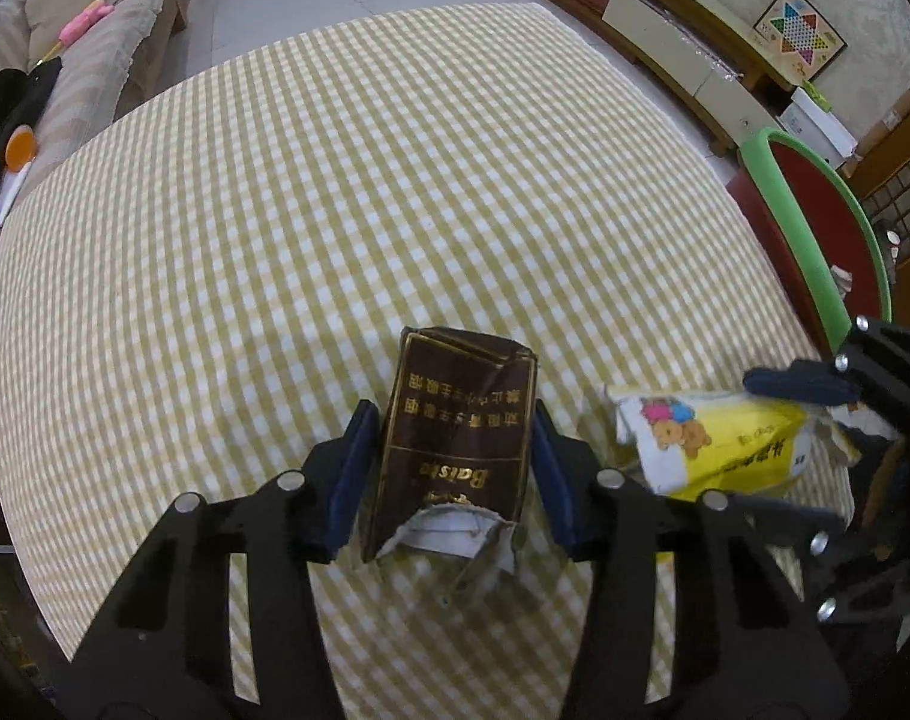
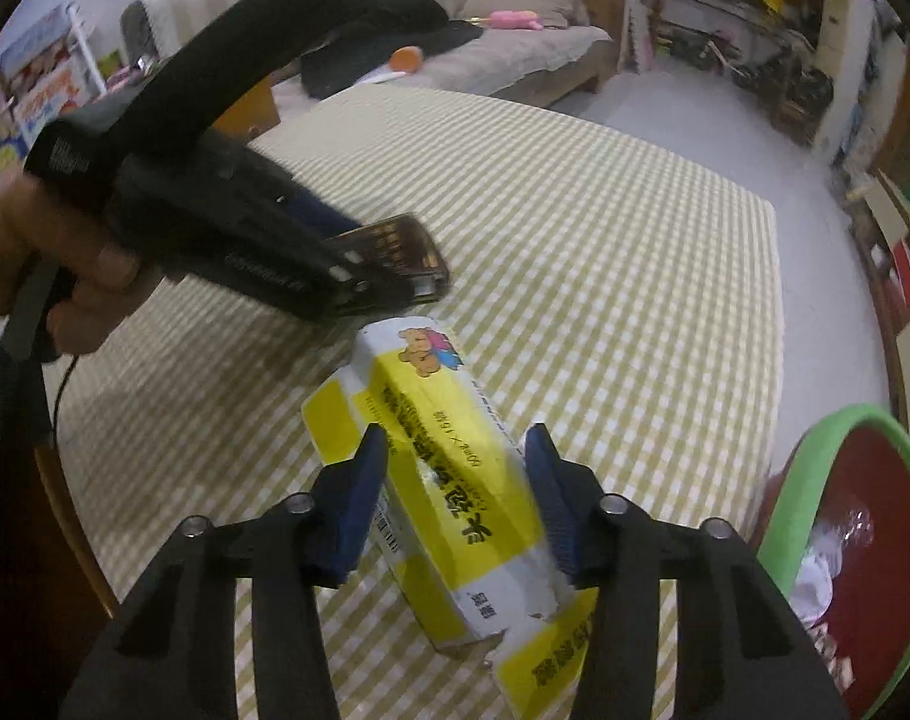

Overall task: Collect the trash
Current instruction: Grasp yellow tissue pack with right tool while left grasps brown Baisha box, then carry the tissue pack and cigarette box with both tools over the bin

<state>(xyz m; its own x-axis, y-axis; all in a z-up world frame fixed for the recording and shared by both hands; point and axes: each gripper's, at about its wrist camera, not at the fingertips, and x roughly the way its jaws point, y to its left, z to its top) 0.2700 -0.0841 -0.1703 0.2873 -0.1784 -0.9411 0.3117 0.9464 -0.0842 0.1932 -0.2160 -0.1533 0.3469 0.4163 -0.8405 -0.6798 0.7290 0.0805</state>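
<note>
While both tools point down at the table, which is covered in a yellow-and-white checked cloth, each has a piece of trash between its blue pads. In the left wrist view the left hand-held gripper is partly closed around a torn brown carton with gold lettering; the carton lies on the cloth at the near edge, its ripped end nearest the camera, and the pads sit against its two long sides – contact looks real on both, so it reads as a grip. To the right of it, just beside, lies a crumpled yellow-and-white box with a cartoon bear printed on one end.

From the right wrist view the right hand-held gripper is likewise partly closed on that yellow-and-white box, the pads pressing its sides near the middle; the box rests on the cloth, bear end pointing away, torn end towards the camera. Beyond it to the left, a person's hand holds the left tool, with the brown carton showing at its tip.

At the right, off the table's edge, stands a red bin with a green rim – some pale scraps lie inside. A sofa with cushions stands at the far side of the room
</note>
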